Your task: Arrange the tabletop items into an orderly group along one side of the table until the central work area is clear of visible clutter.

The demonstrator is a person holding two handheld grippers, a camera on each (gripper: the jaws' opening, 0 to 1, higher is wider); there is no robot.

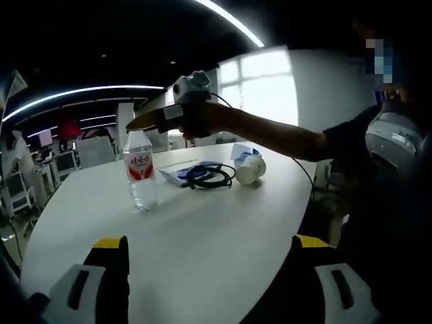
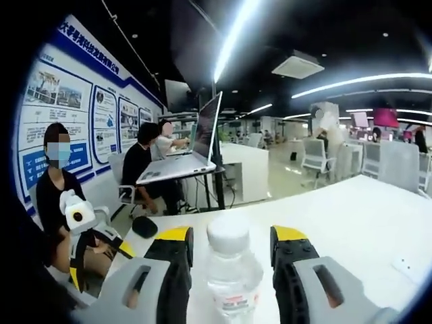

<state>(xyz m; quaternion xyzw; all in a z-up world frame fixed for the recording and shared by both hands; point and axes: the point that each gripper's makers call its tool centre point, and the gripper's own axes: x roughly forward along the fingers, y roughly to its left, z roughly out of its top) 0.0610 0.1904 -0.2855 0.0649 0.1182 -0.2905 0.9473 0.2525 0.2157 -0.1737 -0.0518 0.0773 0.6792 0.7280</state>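
A clear water bottle (image 1: 140, 174) with a red label stands upright on the white oval table (image 1: 202, 229). A person's hand holds my right gripper (image 1: 135, 123) at the bottle's cap. In the right gripper view the bottle (image 2: 231, 270) rises between the yellow-tipped jaws of my right gripper (image 2: 229, 236), with a small gap on each side. Behind the bottle lie a blue-and-white packet (image 1: 177, 173), a coiled black cable (image 1: 210, 175), a white jar (image 1: 250, 169) on its side and a blue-white pack (image 1: 243, 151). My left gripper (image 1: 210, 239) is open over the near table edge, holding nothing.
The person (image 1: 378, 175) stands at the table's right side, with an arm stretched over the items. Beyond the table's far edge are an open laptop (image 2: 196, 145) on a stand, seated people (image 2: 145, 169) and office chairs (image 2: 398, 162). A small black object (image 2: 144, 227) lies near the table edge.
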